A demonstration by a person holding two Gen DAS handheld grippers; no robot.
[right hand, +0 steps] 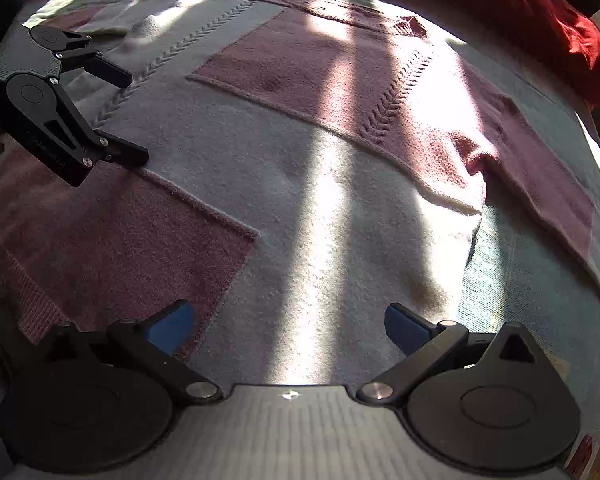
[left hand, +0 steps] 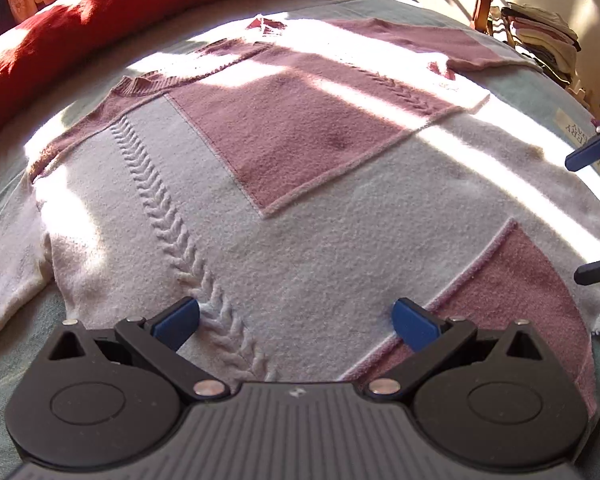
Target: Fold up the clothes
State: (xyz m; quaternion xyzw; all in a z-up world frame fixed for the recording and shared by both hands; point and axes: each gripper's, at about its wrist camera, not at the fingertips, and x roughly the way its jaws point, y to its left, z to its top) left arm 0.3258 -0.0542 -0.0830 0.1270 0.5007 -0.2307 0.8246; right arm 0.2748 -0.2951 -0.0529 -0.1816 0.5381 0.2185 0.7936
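Observation:
A knit sweater (left hand: 300,240) in white and mauve patches lies spread flat on the bed, neckline far from me, with strips of sunlight across it. My left gripper (left hand: 296,320) hovers open over the hem area beside a cable-knit line, with nothing between its fingers. In the right wrist view the same sweater (right hand: 300,200) fills the frame, one mauve sleeve (right hand: 540,168) stretching out to the right. My right gripper (right hand: 288,326) is open over the lower white part and holds nothing. Each gripper also shows in the other's view: right gripper (left hand: 592,212), left gripper (right hand: 128,114).
The bed cover (left hand: 380,4) is pale blue-green (right hand: 520,280). A red cushion or blanket (left hand: 100,12) lies along the far edge (right hand: 540,12). A stack of folded clothes (left hand: 540,36) stands beyond the bed at the right.

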